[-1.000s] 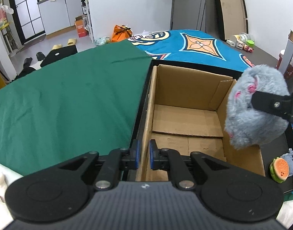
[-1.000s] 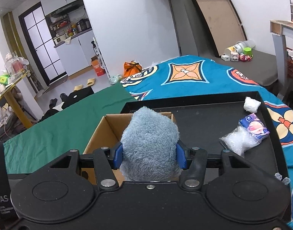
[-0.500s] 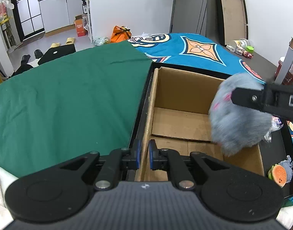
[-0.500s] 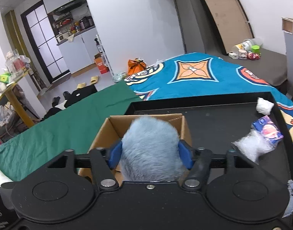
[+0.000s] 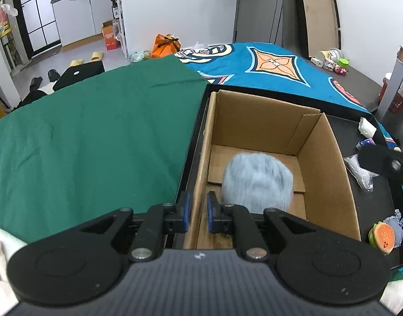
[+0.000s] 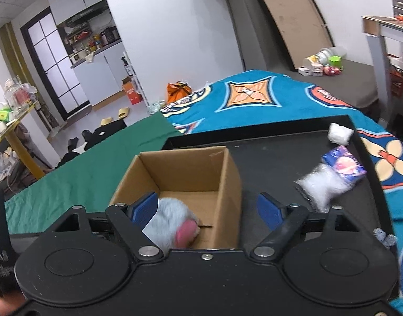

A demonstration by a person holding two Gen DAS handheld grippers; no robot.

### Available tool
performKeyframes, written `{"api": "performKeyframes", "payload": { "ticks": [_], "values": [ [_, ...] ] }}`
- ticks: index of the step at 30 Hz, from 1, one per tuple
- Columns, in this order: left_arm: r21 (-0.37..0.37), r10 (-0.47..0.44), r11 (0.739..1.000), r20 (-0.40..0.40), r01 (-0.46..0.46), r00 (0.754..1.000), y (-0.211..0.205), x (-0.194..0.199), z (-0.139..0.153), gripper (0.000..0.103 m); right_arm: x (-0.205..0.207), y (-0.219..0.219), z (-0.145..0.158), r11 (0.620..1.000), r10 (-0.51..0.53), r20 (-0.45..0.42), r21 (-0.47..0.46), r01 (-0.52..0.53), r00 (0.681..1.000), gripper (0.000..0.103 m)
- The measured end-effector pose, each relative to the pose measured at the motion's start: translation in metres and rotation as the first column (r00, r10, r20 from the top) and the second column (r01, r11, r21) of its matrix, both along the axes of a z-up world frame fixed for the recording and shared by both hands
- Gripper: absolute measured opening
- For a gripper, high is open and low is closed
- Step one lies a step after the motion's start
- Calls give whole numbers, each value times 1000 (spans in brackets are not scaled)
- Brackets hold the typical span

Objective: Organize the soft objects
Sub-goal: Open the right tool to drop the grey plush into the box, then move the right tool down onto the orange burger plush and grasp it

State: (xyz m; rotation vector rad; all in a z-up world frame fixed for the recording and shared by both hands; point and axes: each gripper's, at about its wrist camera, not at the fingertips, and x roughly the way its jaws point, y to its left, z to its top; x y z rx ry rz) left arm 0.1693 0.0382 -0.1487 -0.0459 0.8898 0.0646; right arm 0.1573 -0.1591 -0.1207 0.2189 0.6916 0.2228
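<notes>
In the left wrist view, the left gripper [image 5: 197,212] sits astride the near-left wall of the open cardboard box [image 5: 330,173]. Its blue pads [image 5: 185,210] stand on either side of the wall's top edge with a thin gap showing on both faces, and the jaws are opening, so the wall is between them but no longer pinched. Inside the box lies the grey-blue plush toy [image 5: 256,180], blurred, resting low against the floor flaps near the left gripper's right finger. The box stands on a black tray [image 5: 380,197], which lies partly over a green cloth [image 5: 91,137] and a blue patterned cloth [image 5: 275,65]. To the right of the box, one black finger of the right gripper [image 5: 386,162] reaches in from the picture's edge, above a clear plastic packet [image 5: 359,168]. A small burger-shaped toy [image 5: 382,234] lies at the tray's near-right corner.

In the right wrist view, the right gripper [image 6: 208,209] hangs over the near end of the cardboard box [image 6: 227,173], its jaws wide apart and opening with nothing pressed between the blue pads [image 6: 267,210]. The plush toy [image 6: 170,221] sits below in the box, close by the left pad; a pink patch on it may be an ear, but the blur leaves that uncertain. On the black tray [image 6: 275,158] to the right lie the clear packet [image 6: 320,184], a purple wrapped pack [image 6: 345,164] and a white wad [image 6: 339,133].
</notes>
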Motion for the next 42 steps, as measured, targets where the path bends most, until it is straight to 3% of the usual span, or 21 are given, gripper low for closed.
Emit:
{"api": "performKeyframes", "payload": {
  "ticks": [4, 6, 12, 24, 30, 36, 42],
  "values": [
    [15, -2, 1000, -2, 2, 1000, -4, -4, 2, 26, -8, -13, -4, 999, -32, -14, -10, 32, 999, 82],
    [24, -8, 1000, 1, 8, 1000, -7, -7, 4, 39, -12, -21, -7, 998, -57, -25, -18, 56, 998, 82],
    [68, -10, 998, 13, 9, 1000, -13, -9, 7, 52, -22, -46, -17, 994, -108, -54, -32, 106, 993, 82],
    [118, -27, 993, 42, 21, 999, -24, -18, 7, 56, -34, -80, -37, 990, -140, -117, -41, 136, 983, 82],
    [102, -11, 995, 76, 4, 997, -23, -23, 10, 58, -37, -99, -51, 987, -159, -157, -36, 155, 975, 82],
    [133, 7, 991, 32, -11, 999, -26, -21, 7, 59, -38, -110, -67, 986, -166, -187, -34, 162, 968, 82],
    [180, -34, 983, -19, 37, 999, -37, -17, 1, 60, -36, -115, -77, 986, -169, -207, -31, 166, 963, 82]
  ]
}}
